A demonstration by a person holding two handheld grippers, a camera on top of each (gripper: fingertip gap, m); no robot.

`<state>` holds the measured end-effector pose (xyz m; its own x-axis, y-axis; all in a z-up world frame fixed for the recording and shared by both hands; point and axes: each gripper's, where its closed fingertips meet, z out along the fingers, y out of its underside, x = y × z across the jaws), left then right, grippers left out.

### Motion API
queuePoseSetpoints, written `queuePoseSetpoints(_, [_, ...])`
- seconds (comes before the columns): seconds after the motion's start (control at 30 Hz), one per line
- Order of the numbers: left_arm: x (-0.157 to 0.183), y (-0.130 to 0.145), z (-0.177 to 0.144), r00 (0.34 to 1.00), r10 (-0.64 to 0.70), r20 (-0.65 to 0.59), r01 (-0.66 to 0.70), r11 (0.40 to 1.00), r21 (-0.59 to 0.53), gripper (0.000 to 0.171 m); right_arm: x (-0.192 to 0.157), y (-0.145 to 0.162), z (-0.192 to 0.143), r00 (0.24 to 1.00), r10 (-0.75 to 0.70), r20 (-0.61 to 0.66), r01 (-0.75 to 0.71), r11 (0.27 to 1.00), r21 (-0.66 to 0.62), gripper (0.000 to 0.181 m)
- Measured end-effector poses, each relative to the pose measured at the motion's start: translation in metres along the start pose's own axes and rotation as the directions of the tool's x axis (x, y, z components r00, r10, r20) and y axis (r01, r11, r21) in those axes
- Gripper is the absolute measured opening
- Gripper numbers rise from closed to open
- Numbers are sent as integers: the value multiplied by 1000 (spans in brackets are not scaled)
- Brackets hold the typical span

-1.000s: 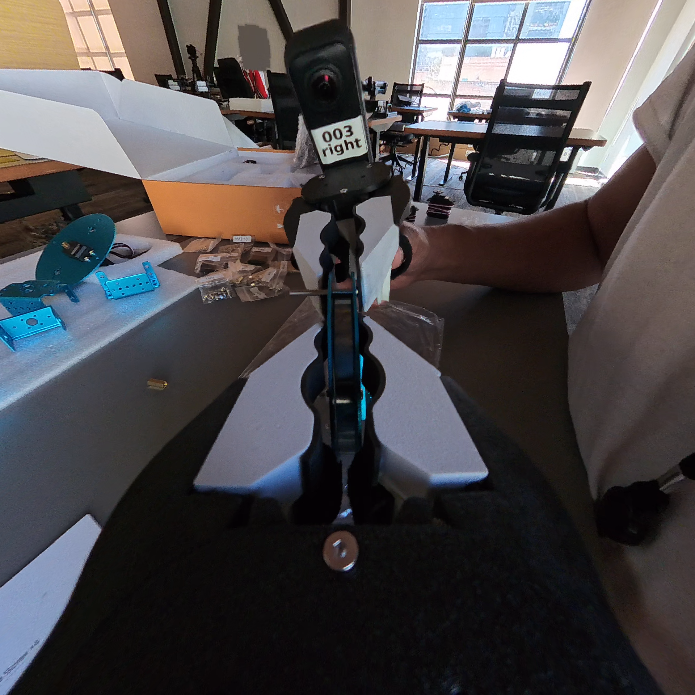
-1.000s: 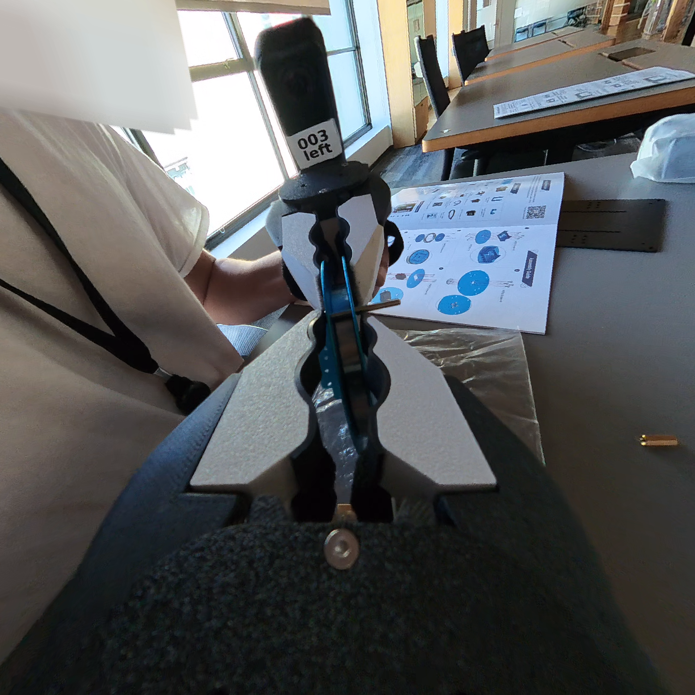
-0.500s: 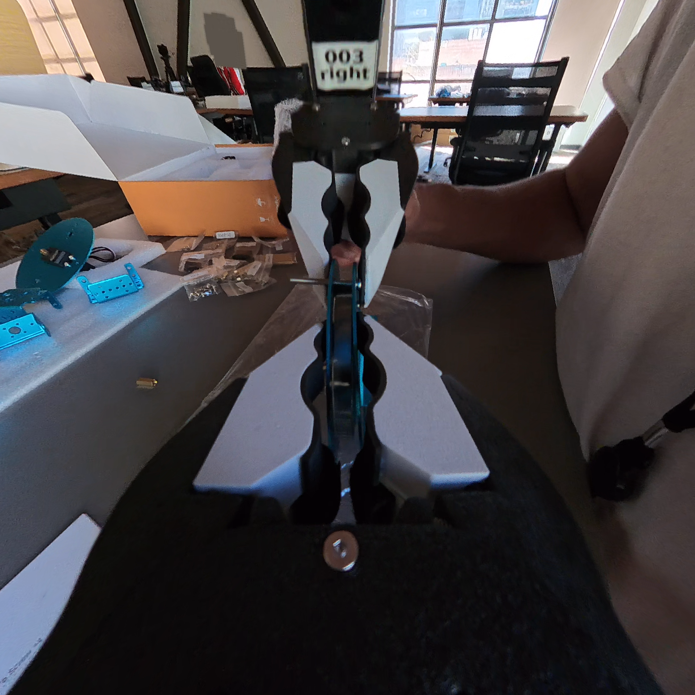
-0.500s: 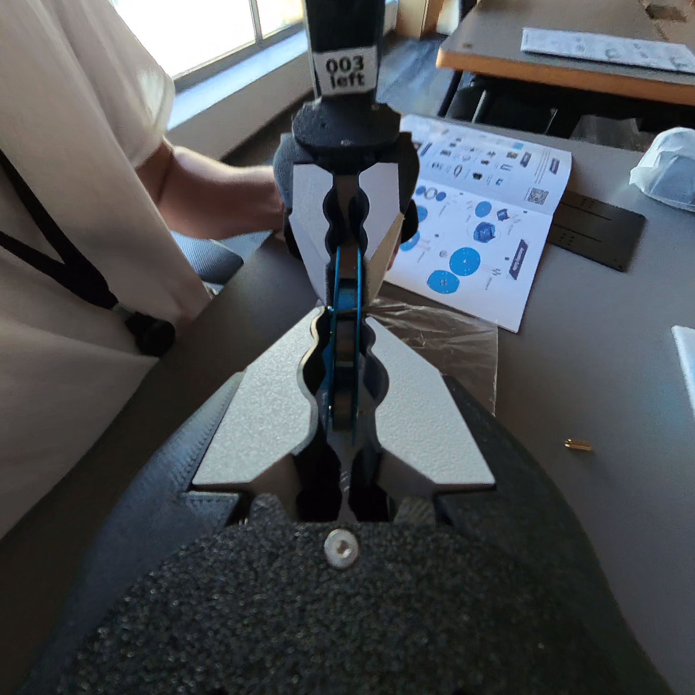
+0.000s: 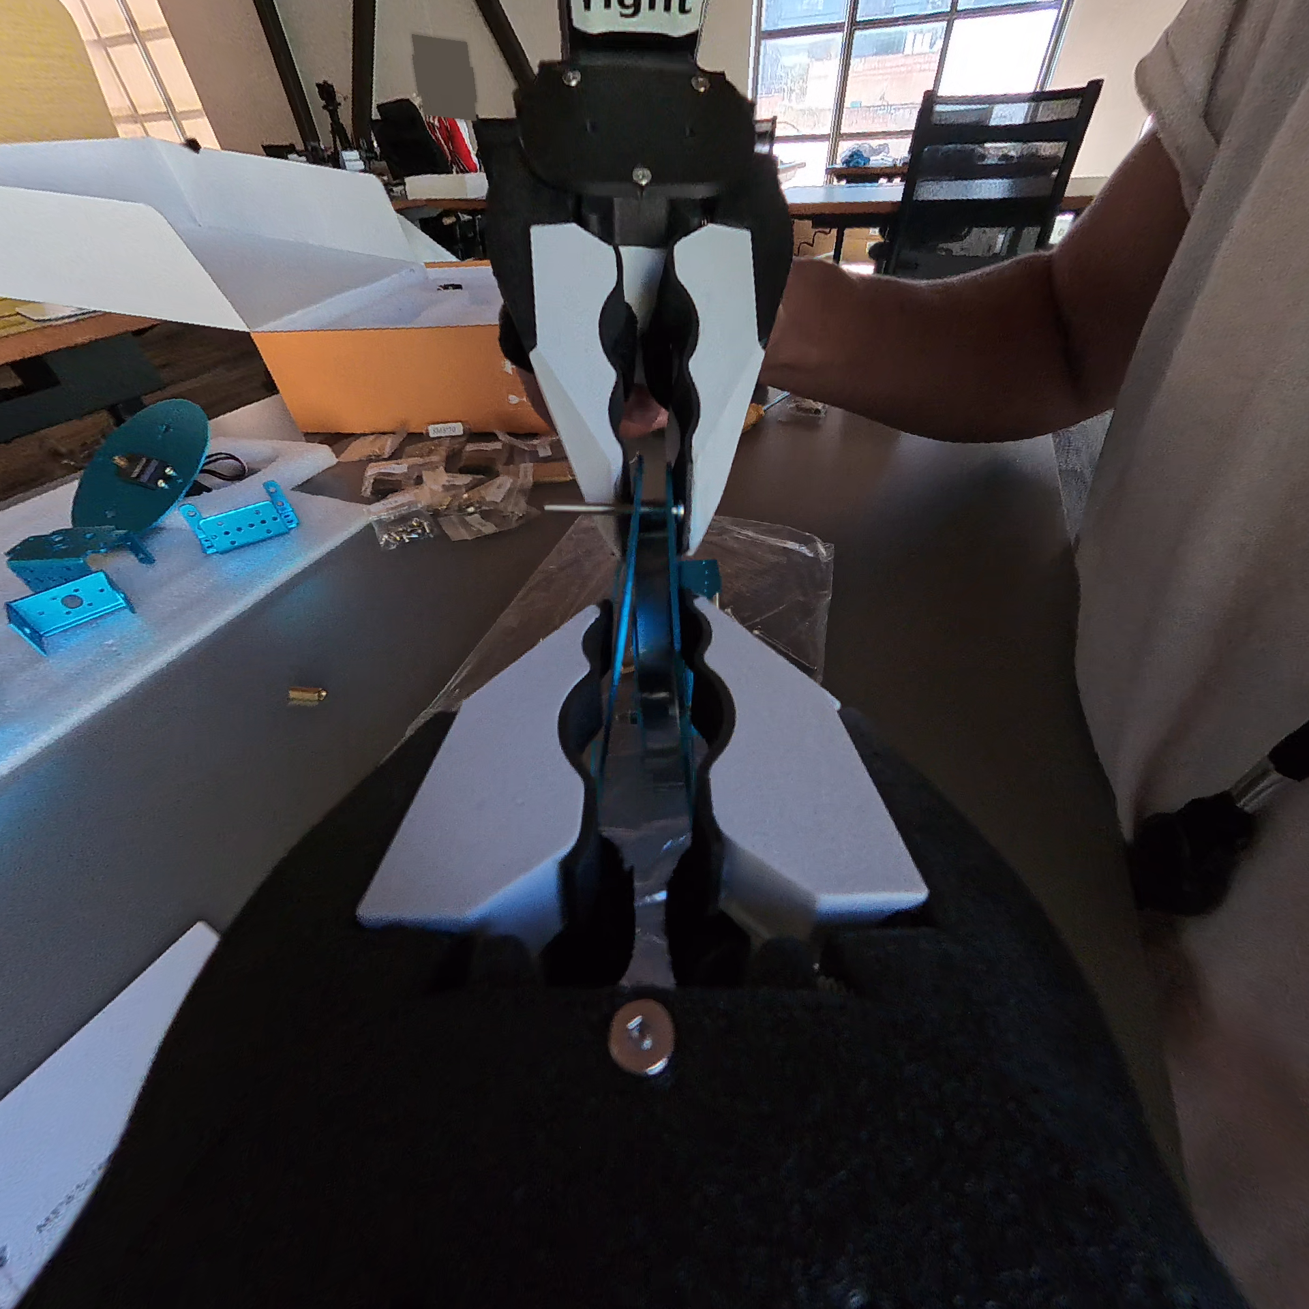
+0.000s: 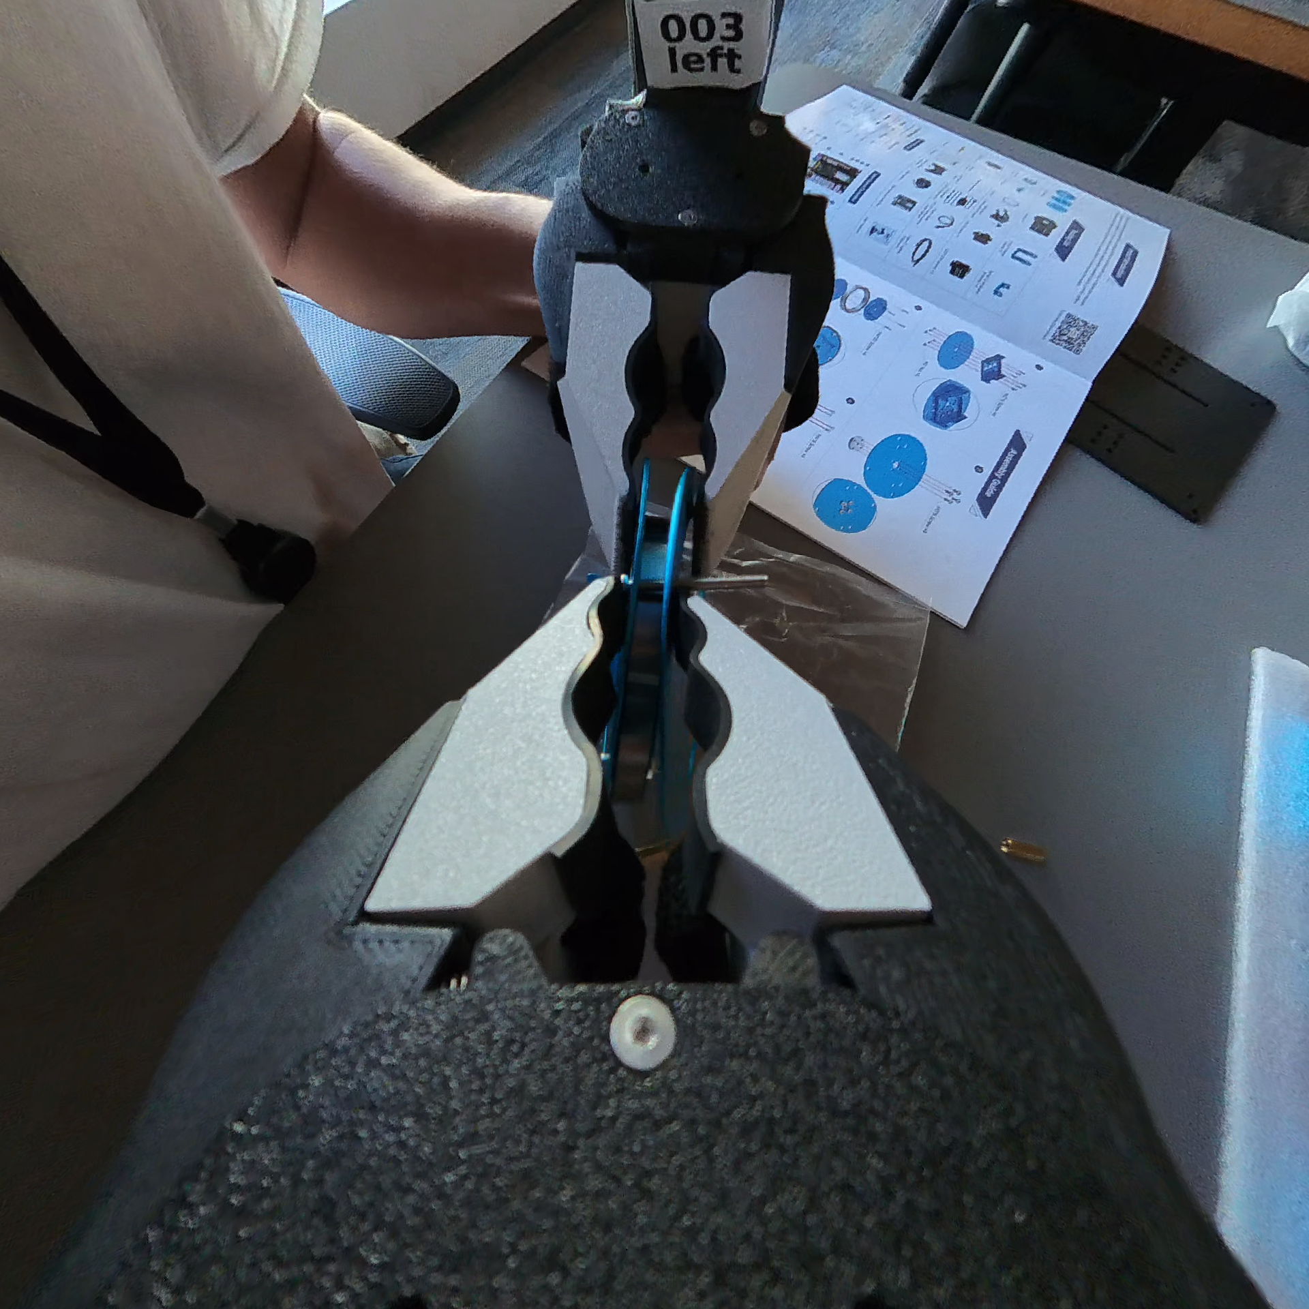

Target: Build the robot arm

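Discs of thin blue metal [image 5: 648, 637], stiff and light, are clenched by left claw [image 5: 648, 616] and right claw [image 6: 648, 602]; bare rims at twelve o'clock look slippery.

Left tool [image 5: 648, 623] and right tool [image 6: 648, 609] meet tip to tip, jaws nearly closed.

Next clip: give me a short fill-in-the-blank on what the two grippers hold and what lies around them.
1. Both the left gripper and right gripper are shut on a pair of ____ discs.
2. A thin metal ____ sticks out sideways through the discs.
3. Under the grippers lies a clear plastic ____.
4. The booklet lies ____.

Answers: blue; pin; bag; open
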<state>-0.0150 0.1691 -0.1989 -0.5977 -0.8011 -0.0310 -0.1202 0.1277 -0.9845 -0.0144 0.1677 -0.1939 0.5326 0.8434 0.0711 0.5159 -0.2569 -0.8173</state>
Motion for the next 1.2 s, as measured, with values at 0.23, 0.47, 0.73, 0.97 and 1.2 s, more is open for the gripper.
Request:
queuePoseSetpoints(0.23, [-1, 8, -2, 999, -48, -19, 47, 998, -28, 13, 6, 6, 3, 1000, -5, 15, 6, 999, -49, 10])
queuePoseSetpoints(0.47, [-2, 16, 1, 995, -92, -50, 88, 993, -82, 13, 9, 9, 5, 1000, 17, 23, -16, 999, -42, 10])
queuePoseSetpoints(0.73, [-1, 15, 6, 1000, 23, 4, -22, 988, -151, 12, 5, 13, 0, 992, 120, 33, -114, 984, -136, 12])
queuePoseSetpoints(0.97, [3, 18, 10, 998, 68, 14, -64, 978, -199, 12, 0, 21, -1, 994, 113, -1, -110, 957, -268, 10])
queuePoseSetpoints(1.2, [3, 15, 15, 999, 38, -2, -38, 981, -191, 12, 0, 25, -6, 990, 141, 6, -136, 965, -223, 10])
